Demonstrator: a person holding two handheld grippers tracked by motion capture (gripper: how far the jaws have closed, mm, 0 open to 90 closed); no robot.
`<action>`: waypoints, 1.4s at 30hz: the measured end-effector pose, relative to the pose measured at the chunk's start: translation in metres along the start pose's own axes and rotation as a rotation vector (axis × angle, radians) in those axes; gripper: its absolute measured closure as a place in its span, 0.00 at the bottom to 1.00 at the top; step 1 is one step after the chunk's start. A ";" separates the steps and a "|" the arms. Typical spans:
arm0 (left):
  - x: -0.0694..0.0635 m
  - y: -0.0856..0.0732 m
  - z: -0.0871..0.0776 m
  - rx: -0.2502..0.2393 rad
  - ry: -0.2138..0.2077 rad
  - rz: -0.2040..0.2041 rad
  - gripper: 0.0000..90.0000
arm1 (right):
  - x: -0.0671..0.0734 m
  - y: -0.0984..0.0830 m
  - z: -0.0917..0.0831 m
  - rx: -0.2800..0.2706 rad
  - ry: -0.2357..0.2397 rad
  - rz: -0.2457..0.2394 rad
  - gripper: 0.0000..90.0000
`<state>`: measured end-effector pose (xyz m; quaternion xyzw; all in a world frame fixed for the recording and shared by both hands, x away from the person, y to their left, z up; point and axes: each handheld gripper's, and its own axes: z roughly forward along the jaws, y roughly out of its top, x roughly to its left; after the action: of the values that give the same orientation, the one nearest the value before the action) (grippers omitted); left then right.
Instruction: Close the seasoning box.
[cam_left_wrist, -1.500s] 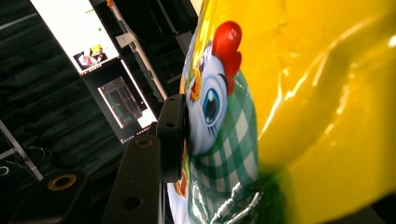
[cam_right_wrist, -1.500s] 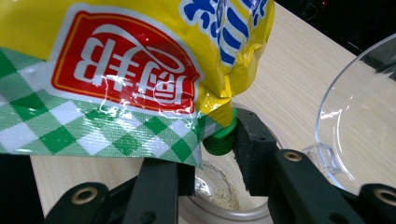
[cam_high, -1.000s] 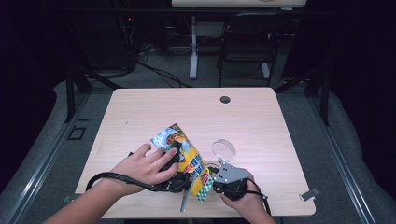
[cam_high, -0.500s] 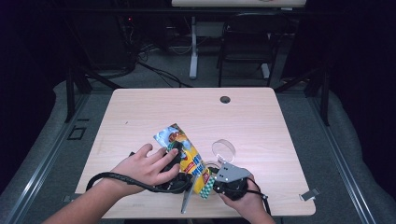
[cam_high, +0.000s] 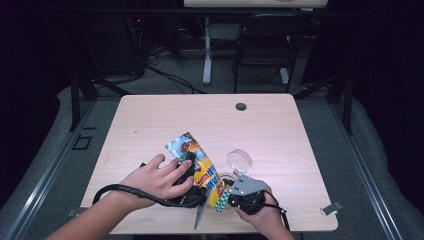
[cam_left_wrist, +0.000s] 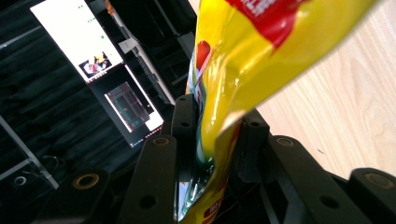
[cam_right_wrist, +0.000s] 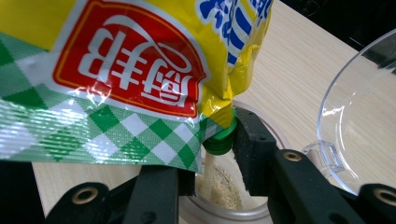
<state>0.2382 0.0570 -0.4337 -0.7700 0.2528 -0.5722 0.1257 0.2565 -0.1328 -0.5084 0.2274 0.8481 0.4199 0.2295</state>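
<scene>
Left tongs (cam_high: 192, 175) have just been closing; right tongs (cam_high: 226, 196) clamped, both low.

Light wood-grain table (cam_high: 165, 120), rectangular, rounded corners. 1 dark round grommet hole (cam_high: 241, 106) sits near the far edge, a little right of centre. Far half and both side strips lie bare. 1 clear round lid (cam_high: 239, 161) rests right of centre, toward the near edge. Just nearer than it, 1 clear round container (cam_right_wrist: 224, 196) stands on the wood with pale powder in its bottom. The black cable (cam_high: 125, 190) lies along the near-left part of the top. 1 small metal clip (cam_high: 331, 207) sticks out at the near-right corner.
</scene>
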 end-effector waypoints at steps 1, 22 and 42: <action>0.000 0.000 -0.001 0.002 -0.001 0.000 0.82 | 0.000 0.000 0.000 -0.001 0.000 0.001 0.79; 0.003 0.001 -0.002 -0.003 0.016 0.012 0.82 | 0.001 0.001 0.000 -0.016 0.006 0.009 0.79; 0.006 0.002 -0.004 0.015 0.010 0.040 0.83 | 0.001 0.001 0.000 -0.016 0.007 0.006 0.79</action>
<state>0.2349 0.0525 -0.4281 -0.7609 0.2643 -0.5755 0.1414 0.2561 -0.1318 -0.5076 0.2267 0.8448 0.4282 0.2269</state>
